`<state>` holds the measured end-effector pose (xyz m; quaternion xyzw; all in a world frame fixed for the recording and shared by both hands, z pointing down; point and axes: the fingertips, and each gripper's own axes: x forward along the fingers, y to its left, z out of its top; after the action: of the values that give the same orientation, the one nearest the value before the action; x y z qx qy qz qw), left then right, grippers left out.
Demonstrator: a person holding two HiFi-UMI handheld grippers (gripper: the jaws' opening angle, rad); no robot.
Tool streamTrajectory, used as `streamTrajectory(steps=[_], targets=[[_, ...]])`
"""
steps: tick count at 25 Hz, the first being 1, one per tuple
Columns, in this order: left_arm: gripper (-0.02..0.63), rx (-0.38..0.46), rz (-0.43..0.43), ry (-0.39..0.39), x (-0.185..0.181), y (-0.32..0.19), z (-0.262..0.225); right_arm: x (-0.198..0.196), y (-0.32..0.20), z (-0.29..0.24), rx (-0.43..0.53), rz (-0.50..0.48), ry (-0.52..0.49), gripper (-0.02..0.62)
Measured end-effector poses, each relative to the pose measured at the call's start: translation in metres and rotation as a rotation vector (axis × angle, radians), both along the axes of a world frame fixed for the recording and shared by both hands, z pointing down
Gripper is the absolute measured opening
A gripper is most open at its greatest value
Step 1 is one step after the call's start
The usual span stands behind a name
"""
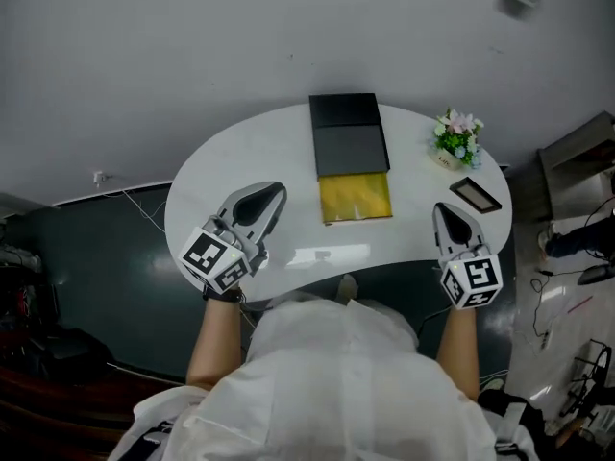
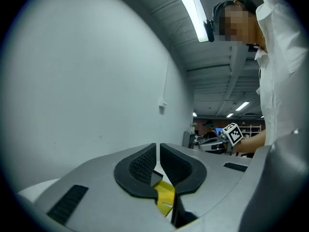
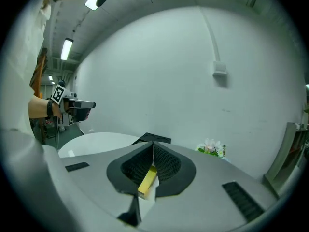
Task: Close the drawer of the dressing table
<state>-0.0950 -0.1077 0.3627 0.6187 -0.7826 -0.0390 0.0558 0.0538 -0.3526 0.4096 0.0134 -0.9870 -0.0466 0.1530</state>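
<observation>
Left claw: the left claw (image 1: 272,198) (image 2: 158,147) has its pads pressed together, or all but, with only a hairline slit between them and nothing in it. It hangs just over the bench (image 1: 240,161).
Right claw: the right claw (image 1: 444,211) (image 3: 153,147) is shut tight and empty, above the near edge of the bench.
Drawer: the yellow drawer (image 1: 356,197) (image 2: 165,193) (image 3: 147,180) is pulled out towards the person from under a flat black box (image 1: 346,128). It sits between the two claws, ahead and to the right of the left one and ahead and to the left of the right one, touched by neither.
Nearby: a small pot of flowers (image 1: 457,137) (image 3: 211,147) stands beyond the right claw, and a small dark frame (image 1: 475,194) lies just ahead of it.
How it will handle: from where I stand the drawer looks shallow, stiff and light, so it should slide in with little force. Its shiny lining looks slippery.
Where to take it: I would not pinch it. Closed claw tips set flat against the middle of its near edge should push it straight in.
Risk: the box looks light on a glossy bench, so it may skid away towards the wall. An off-centre push could jam the drawer askew, so the other claw could steady the box.
</observation>
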Motion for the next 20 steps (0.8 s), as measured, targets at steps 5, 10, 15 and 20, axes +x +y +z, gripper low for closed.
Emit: streamTrajectory(steps=[5, 10, 15, 20], targets=[[0.035, -0.015, -0.121, -0.013, 0.001, 0.009, 0.007, -0.030, -0.001, 0.014, 0.024, -0.163, 0.032, 0.011], [0.035, -0.028, -0.193, -0.011, 0.013, 0.012, 0.020, -0.046, 0.004, 0.030, 0.057, -0.301, 0.065, 0.011], [0.035, -0.047, -0.222, 0.018, 0.026, 0.009, 0.034, -0.056, 0.012, 0.048, 0.068, -0.408, 0.114, 0.011], [0.035, -0.051, -0.239, 0.026, 0.025, 0.005, 0.042, -0.067, 0.028, 0.064, 0.091, -0.505, 0.163, 0.014]])
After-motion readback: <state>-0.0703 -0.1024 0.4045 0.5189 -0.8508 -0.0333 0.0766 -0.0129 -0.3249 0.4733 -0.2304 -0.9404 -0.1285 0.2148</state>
